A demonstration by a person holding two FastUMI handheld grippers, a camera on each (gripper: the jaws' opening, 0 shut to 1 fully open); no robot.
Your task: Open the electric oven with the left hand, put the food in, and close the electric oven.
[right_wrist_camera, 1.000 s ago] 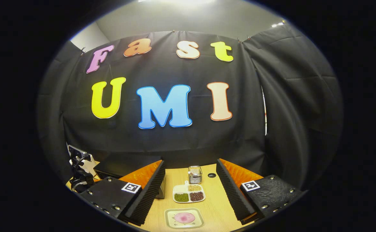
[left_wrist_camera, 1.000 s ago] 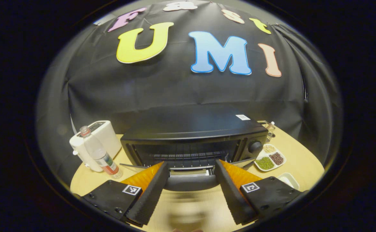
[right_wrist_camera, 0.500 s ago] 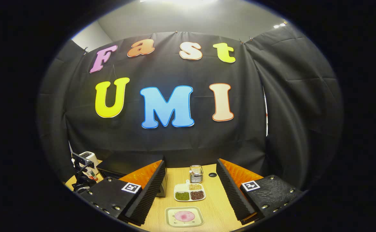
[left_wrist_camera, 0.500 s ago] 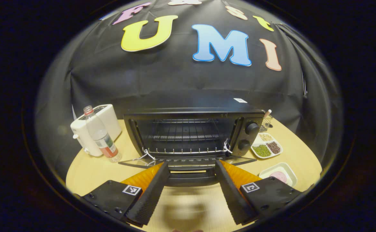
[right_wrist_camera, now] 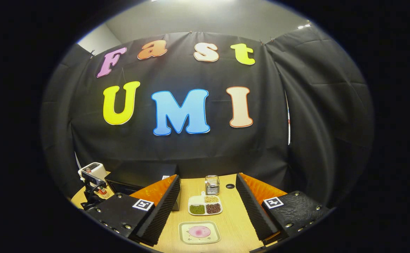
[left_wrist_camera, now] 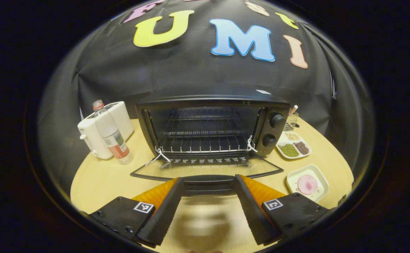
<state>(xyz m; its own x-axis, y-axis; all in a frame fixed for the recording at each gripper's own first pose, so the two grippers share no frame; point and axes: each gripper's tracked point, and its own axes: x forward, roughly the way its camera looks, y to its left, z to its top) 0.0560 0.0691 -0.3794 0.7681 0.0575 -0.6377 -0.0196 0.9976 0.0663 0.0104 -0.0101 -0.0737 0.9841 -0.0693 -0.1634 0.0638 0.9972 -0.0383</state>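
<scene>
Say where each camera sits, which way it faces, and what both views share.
Left gripper view: rides the left claw, facing the oven with its door down; own open fingers at bottom.
Right gripper view: rides the right claw, facing the food plate; own open fingers at bottom.
Shared: oven, food plate, bean dish, table.

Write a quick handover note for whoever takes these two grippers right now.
Left gripper: open, at the front edge of the lowered oven door, holding nothing.
Right gripper: open, empty, above the food plate.
Oven: open, rack bare. Food plate sits on the table, right of the door.
Done: door opened.
Left: pick up the food, put it on the rack, close the door.
</scene>
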